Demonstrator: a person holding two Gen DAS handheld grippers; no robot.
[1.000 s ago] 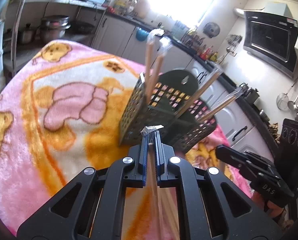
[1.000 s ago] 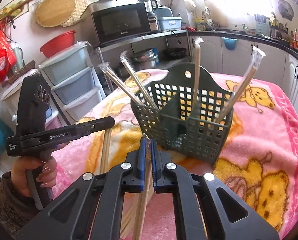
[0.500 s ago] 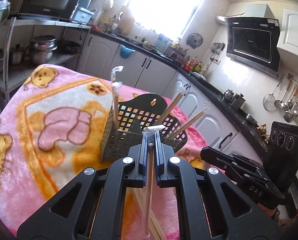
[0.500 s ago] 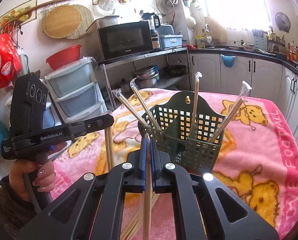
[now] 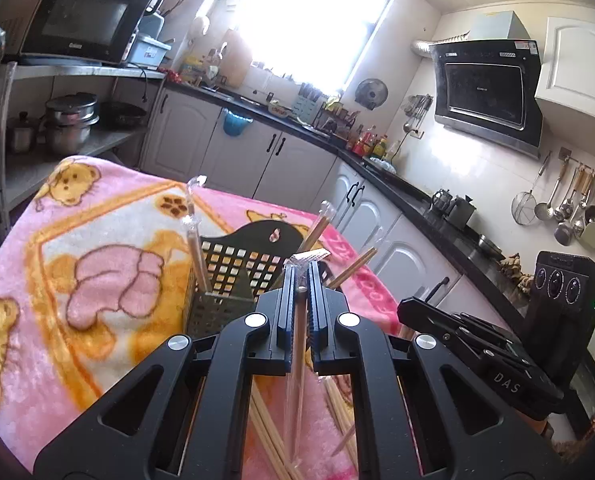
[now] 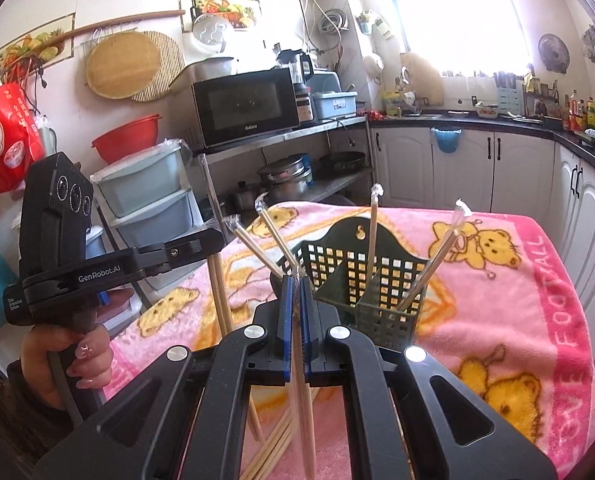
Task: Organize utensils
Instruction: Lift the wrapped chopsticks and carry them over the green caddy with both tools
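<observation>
1. The left claw (image 5: pixel 300 280) is clamped on a wrapped pair of chopsticks (image 5: pixel 297 360), which hangs down below its jaws.
2. The right claw (image 6: pixel 295 292) is likewise closed tight on another wrapped pair (image 6: pixel 302 392).
3. The dark green basket (image 6: pixel 361 280) stands on the pink blanket (image 6: pixel 497 300) covering the table, holding four wrapped pairs upright.
4. Loose chopsticks (image 6: pixel 273 444) lie on the blanket below both claws.

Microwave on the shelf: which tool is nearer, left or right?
Left. The left tool is on the microwave's side of the blanket; the right tool sits farther over, toward the range hood.
</observation>
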